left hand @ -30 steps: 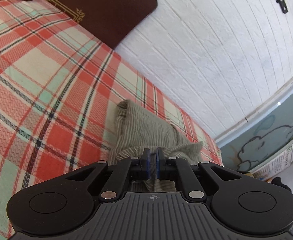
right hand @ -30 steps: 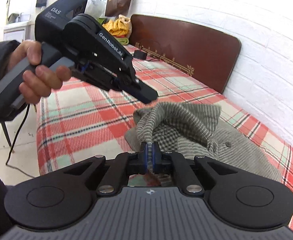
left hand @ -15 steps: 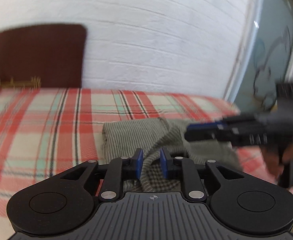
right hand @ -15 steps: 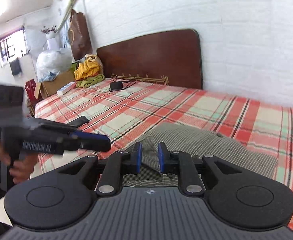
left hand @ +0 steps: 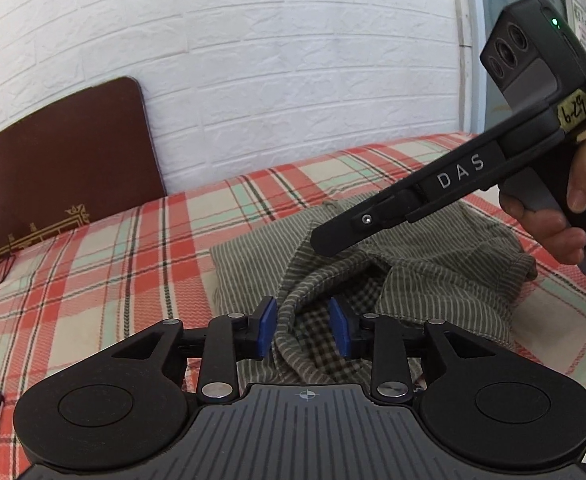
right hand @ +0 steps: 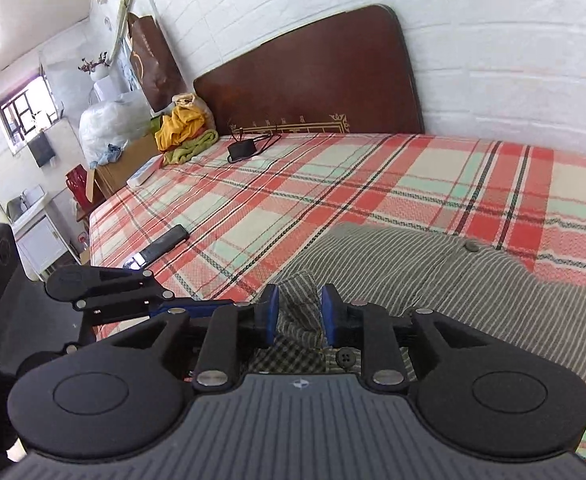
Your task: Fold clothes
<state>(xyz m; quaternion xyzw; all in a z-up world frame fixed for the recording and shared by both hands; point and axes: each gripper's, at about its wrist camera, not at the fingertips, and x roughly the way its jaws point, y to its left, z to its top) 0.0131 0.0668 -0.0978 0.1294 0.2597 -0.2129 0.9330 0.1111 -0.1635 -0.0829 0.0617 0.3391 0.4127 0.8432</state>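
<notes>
The striped grey-green shirt [left hand: 433, 264] lies in a loose heap on the bed [left hand: 125, 248], near the side where the two hands work; its body spreads flat toward the white brick wall [left hand: 293, 80], and a turned-back edge shows a small checked lining; a dark button [right hand: 345, 357] sits on that lining just under the right tongs [right hand: 299, 314]. The left tongs [left hand: 300, 330] stand over the rumpled edge with the blue pads [left hand: 267, 332] parted and a fold of cloth rising between them; the jaws are opening, and the pads do not press the cloth. The right tongs also have a fold of shirt between their blue pads [right hand: 272, 312]; those jaws are opening too, and the cloth looks loose rather than pinched. In the left wrist view the right tool reaches across above the shirt, held by a hand [left hand: 565, 208] at its grey grip. The bed wears a red, cream and mint plaid sheet; a dark phone [right hand: 161, 246] lies on it toward its near edge, well apart from the shirt; a black charger with cord [right hand: 245, 148] lies by the brown headboard [right hand: 325, 80]; yellow and green cloths [right hand: 185, 132] are piled beyond the bed's corner.
</notes>
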